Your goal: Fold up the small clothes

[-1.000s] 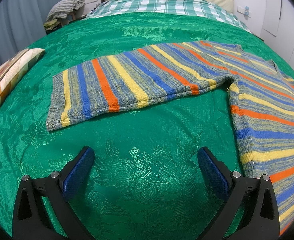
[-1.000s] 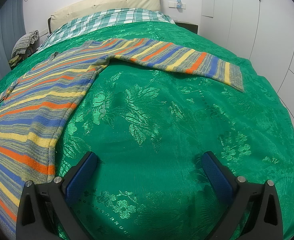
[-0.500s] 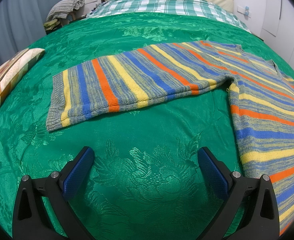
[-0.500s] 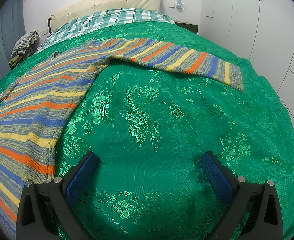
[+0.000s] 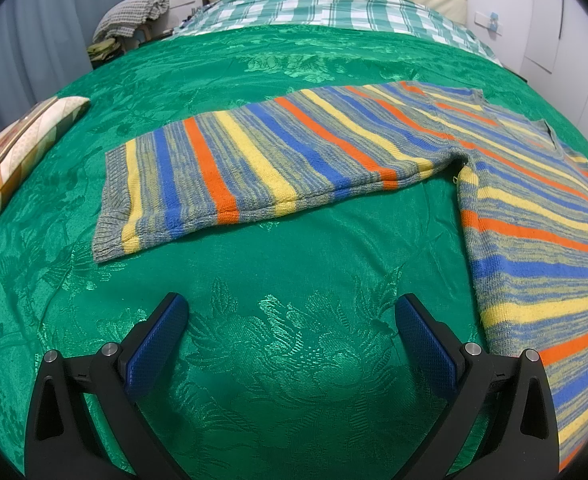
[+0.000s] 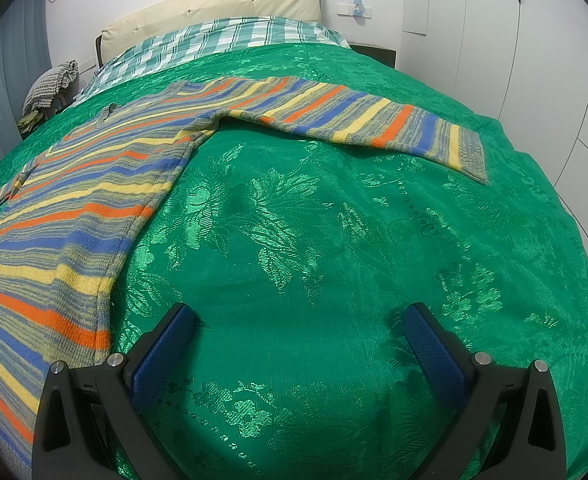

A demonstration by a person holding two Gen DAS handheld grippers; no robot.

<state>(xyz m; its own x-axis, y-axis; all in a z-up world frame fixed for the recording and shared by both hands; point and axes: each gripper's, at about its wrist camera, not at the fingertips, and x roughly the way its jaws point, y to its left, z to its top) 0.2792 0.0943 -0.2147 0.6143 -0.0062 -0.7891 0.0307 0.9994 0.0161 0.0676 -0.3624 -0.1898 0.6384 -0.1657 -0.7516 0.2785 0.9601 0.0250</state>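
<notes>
A striped knit sweater [image 5: 534, 216] in blue, orange, yellow and grey lies flat on a green bedspread [image 5: 294, 288]. Its left sleeve [image 5: 254, 160] stretches out to the left in the left wrist view, cuff at the far left. In the right wrist view the sweater body [image 6: 74, 216] fills the left side and the right sleeve [image 6: 374, 120] reaches out to the right. My left gripper [image 5: 292, 320] hovers open over bare bedspread below the left sleeve. My right gripper [image 6: 298, 328] is open too, over bedspread right of the body's edge. Neither touches the sweater.
A green-and-white checked duvet [image 5: 334, 8] and a cream headboard [image 6: 214, 8] lie at the far end of the bed. A patterned cushion [image 5: 22, 144] with a phone on it sits at the left edge. White wardrobe doors [image 6: 514, 60] stand to the right. Clothes are piled on a stand [image 5: 134, 16] beside the bed.
</notes>
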